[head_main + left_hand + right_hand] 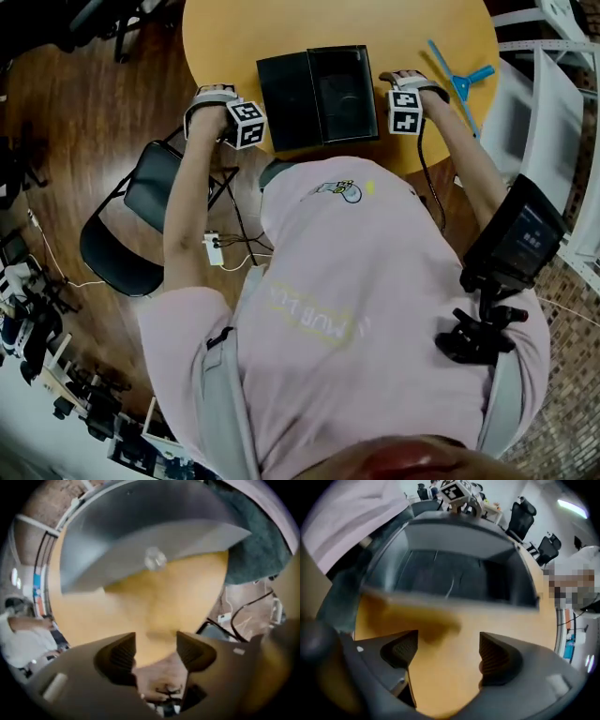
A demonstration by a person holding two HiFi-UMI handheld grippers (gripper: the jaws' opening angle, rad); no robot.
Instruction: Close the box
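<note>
round table (234, 28) fills the upper centre of the head view. black chair (150, 187) stands at centre left, beside the table edge. box (319, 94) lies open on the table at upper centre, between the two grippers. left gripper (156, 651) is released, jaws apart, only table surface between them. right gripper (447, 653) is released likewise, jaws apart and facing the open box interior. blue tool (459, 80) lies on the table at upper right.
</note>
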